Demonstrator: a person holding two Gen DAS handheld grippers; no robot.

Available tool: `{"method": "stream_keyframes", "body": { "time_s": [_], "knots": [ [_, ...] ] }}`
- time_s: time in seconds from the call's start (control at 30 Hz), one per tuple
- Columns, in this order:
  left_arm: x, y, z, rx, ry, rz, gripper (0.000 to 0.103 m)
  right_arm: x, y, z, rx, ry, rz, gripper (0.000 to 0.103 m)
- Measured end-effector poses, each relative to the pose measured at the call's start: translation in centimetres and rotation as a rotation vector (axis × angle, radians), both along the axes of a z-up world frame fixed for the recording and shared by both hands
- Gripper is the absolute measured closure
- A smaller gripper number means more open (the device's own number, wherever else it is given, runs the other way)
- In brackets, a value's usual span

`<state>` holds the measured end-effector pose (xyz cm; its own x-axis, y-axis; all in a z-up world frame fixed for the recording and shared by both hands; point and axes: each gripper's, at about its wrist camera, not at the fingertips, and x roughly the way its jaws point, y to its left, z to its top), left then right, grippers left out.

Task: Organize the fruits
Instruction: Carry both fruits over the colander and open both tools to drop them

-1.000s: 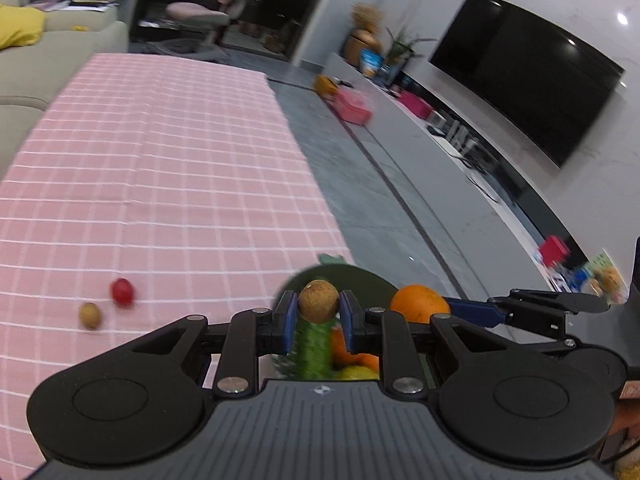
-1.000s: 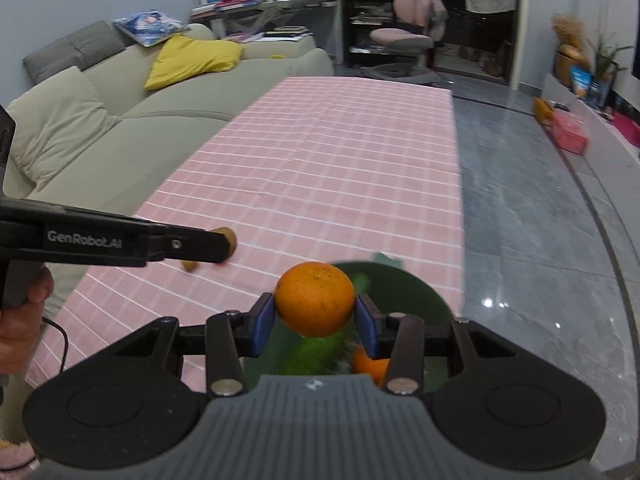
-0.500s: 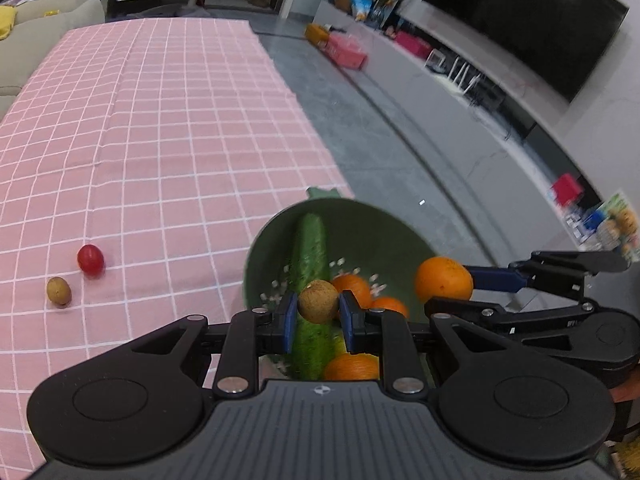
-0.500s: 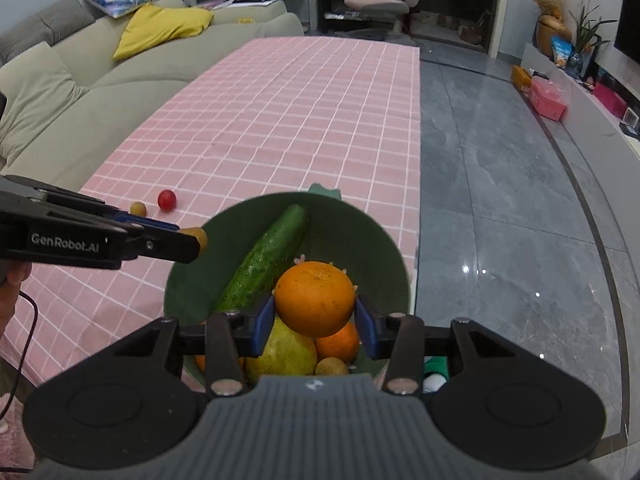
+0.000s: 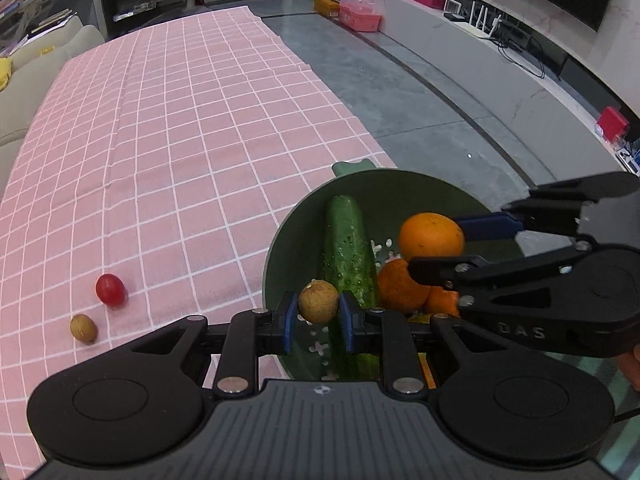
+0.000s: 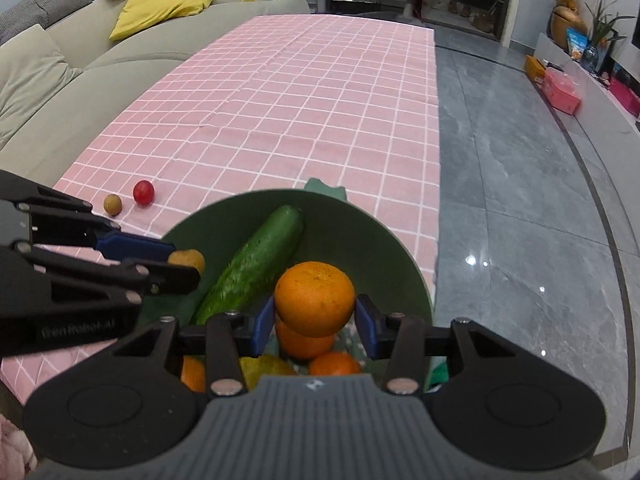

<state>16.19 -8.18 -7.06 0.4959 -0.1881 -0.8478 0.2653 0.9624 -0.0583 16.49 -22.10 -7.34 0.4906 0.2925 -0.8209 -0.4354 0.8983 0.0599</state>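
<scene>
Both grippers hover over the green bowl, poised to drop fruit in: left gripper clamps a small brown fruit, right gripper an orange, above the cucumber and oranges inside.

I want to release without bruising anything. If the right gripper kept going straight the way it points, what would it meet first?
Probably the oranges piled in the green bowl: the right gripper, shut on its own orange, points down into them. How far off they are is unclear.
</scene>
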Motion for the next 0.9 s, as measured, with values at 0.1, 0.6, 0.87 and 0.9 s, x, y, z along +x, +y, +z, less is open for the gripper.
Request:
{"method": "stream_keyframes", "body": {
  "time_s": [0.1, 0.6, 0.87, 0.9],
  "knots": [
    [0.4, 0.2, -0.1, 0.0, 0.006, 0.008, 0.078, 1.2, 0.5, -0.7, -0.006, 0.005, 0.008, 0.062],
    [1.2, 0.7, -0.9, -0.04, 0.028, 0.015, 0.077, 3.0, 0.6, -2.5, 0.01, 0.045, -0.007, 0.061],
    [0.8, 1.1, -0.3, -0.072, 0.016, 0.009, 0.058, 2.2, 0.9, -1.5, -0.009, 0.023, 0.001, 0.054],
    [0.7, 1.3, -0.1, -0.078, 0.009, 0.007, 0.056, 2.1, 0.9, -1.3, -0.012, 0.017, -0.001, 0.053]
  ]
}}
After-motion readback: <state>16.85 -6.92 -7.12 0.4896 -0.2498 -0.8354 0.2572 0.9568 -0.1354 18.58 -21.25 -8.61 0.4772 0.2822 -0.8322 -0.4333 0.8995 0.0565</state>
